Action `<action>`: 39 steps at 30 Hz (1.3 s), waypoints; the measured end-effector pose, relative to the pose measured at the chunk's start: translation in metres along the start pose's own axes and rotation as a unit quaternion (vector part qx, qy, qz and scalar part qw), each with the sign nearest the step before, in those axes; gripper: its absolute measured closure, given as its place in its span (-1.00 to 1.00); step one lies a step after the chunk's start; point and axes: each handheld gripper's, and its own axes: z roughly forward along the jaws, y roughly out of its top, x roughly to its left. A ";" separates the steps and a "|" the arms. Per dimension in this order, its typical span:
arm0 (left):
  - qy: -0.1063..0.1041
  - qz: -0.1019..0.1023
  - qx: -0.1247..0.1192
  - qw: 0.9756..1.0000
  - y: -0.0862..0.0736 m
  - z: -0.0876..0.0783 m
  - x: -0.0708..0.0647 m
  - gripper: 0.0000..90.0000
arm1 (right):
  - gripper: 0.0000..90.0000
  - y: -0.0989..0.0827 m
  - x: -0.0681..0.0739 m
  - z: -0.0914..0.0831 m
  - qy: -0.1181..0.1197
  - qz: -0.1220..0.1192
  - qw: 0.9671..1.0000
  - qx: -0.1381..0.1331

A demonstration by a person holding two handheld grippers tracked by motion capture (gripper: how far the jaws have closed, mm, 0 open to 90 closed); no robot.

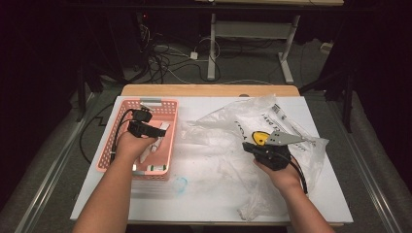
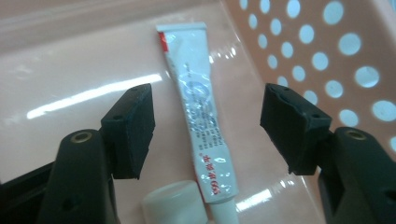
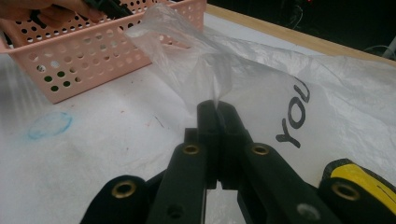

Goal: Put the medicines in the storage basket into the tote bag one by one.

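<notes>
Basket (image 1: 167,104) wall flanks tube (image 2: 201,112) between spread left gripper (image 2: 208,128) jaws.

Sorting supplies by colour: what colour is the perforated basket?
Pale pink basket, with round holes in its walls; clearest in the left gripper view.

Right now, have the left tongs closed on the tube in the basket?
No, the left tongs stand open, one jaw on either side of the white tube lying on the pink basket floor, with gaps both sides.

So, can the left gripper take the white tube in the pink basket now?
Probably yes: the left gripper is open, its jaws stand either side of the white tube inside the pink basket, nothing between.
</notes>
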 end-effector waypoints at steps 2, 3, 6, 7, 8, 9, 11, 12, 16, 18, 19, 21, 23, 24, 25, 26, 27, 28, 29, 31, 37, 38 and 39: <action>0.005 0.012 0.008 1.000 0.000 0.004 -0.003 -0.20 | 1.00 0.000 0.000 0.000 0.000 -0.001 1.000 -0.002; 0.007 0.016 0.013 1.000 0.000 0.006 -0.005 -0.16 | 1.00 0.000 -0.001 -0.001 -0.001 0.000 1.000 -0.002; 0.018 0.023 0.027 0.999 0.001 0.011 -0.008 -0.05 | 1.00 0.000 -0.001 -0.001 -0.002 0.000 1.000 -0.003; 0.019 0.025 0.029 0.999 0.001 0.012 -0.008 -0.01 | 1.00 0.000 -0.001 -0.002 -0.002 0.001 1.000 -0.003; 0.021 0.025 0.030 0.999 0.001 0.013 -0.009 0.04 | 1.00 0.000 -0.001 -0.002 -0.002 0.001 1.000 -0.003; 0.024 0.026 0.033 0.999 0.001 0.014 -0.010 0.07 | 1.00 0.000 -0.002 -0.002 -0.002 0.000 1.000 -0.004; 0.025 0.025 0.037 0.999 0.002 0.015 -0.010 0.16 | 1.00 0.000 -0.002 -0.002 -0.002 0.002 1.000 -0.006; 0.024 0.025 0.038 0.999 0.002 0.015 -0.010 0.18 | 1.00 0.000 -0.002 -0.003 -0.003 0.003 1.000 -0.006; 0.035 0.029 0.044 0.998 0.001 0.016 -0.011 0.24 | 1.00 0.000 -0.002 -0.004 -0.003 0.001 1.000 -0.007; 0.041 0.029 0.056 0.997 0.001 0.018 -0.011 0.27 | 1.00 0.000 -0.002 -0.003 -0.003 0.003 1.000 -0.007; 0.044 0.031 0.059 0.997 0.001 0.019 -0.011 0.29 | 1.00 0.000 -0.002 -0.003 -0.003 0.003 1.000 -0.006; 0.045 0.033 0.061 0.997 0.001 0.020 -0.011 0.30 | 1.00 0.000 -0.002 -0.003 -0.003 0.003 1.000 -0.006; 0.046 0.033 0.060 0.997 0.001 0.021 -0.012 0.35 | 1.00 0.000 -0.001 -0.003 -0.003 0.001 1.000 -0.006; 0.049 0.034 0.059 0.996 0.001 0.022 -0.013 0.35 | 1.00 0.000 -0.001 -0.003 -0.003 0.000 1.000 -0.005; 0.051 0.034 0.058 0.996 0.001 0.022 -0.013 0.39 | 1.00 0.000 -0.001 -0.003 -0.003 0.000 1.000 -0.005; 0.050 0.033 0.057 0.997 0.001 0.022 -0.013 0.40 | 1.00 0.000 -0.001 -0.002 -0.003 0.000 1.000 -0.004; 0.049 0.033 0.055 0.997 0.001 0.022 -0.014 0.41 | 1.00 0.000 -0.001 -0.002 -0.003 0.000 1.000 -0.005; 0.048 0.032 0.054 0.997 0.001 0.023 -0.014 0.41 | 1.00 0.000 -0.001 -0.002 -0.002 -0.001 1.000 -0.005; 0.045 0.031 0.052 0.997 0.001 0.023 -0.014 0.43 | 1.00 0.000 -0.001 -0.002 -0.003 -0.001 1.000 -0.005; 0.045 0.028 0.049 0.997 0.001 0.023 -0.015 0.47 | 1.00 0.000 -0.001 -0.002 -0.003 0.000 1.000 -0.005; 0.044 0.022 0.044 0.998 0.002 0.024 -0.015 0.52 | 1.00 0.000 -0.001 -0.003 -0.004 0.001 1.000 -0.007; 0.045 0.023 0.045 0.998 0.002 0.024 -0.015 0.52 | 1.00 0.000 -0.002 -0.003 -0.004 0.001 1.000 -0.007; 0.047 0.024 0.045 0.998 0.002 0.024 -0.015 0.52 | 1.00 0.000 -0.002 -0.003 -0.004 0.001 1.000 -0.008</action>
